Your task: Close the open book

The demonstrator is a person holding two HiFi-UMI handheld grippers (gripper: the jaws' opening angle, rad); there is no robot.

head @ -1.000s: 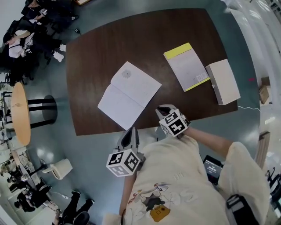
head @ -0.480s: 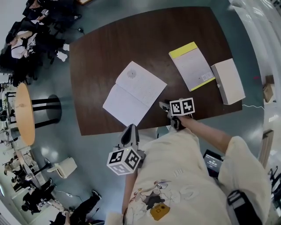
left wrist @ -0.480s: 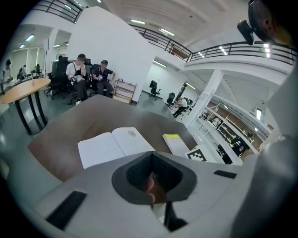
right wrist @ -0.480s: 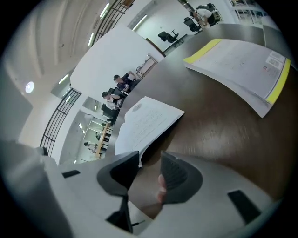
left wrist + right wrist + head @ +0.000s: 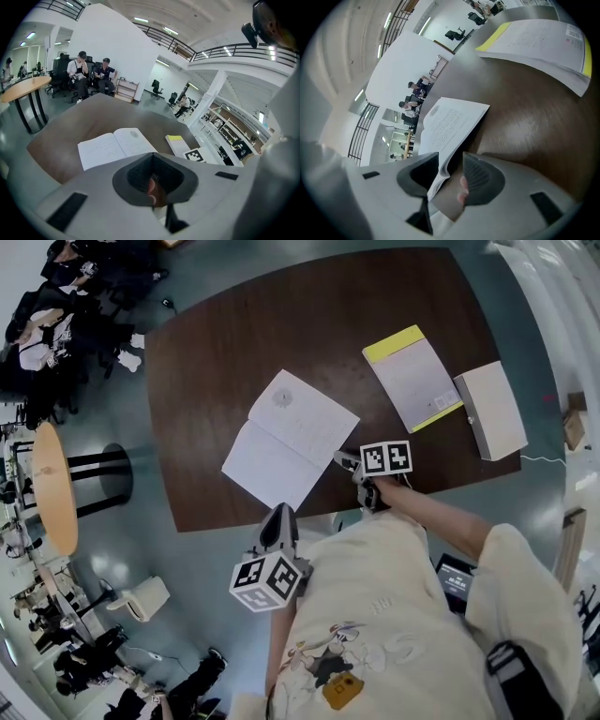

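Open-plan office w/ mezzanine railing [image 5: 243, 48], swivel chairs [image 5: 155, 86], seated ppl [image 5: 79, 70].

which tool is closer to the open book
Right. The right tool sits at a near corner of the open book; its jaws have just been opening, the page edge between them. The left tool hangs back at the edge of the table.
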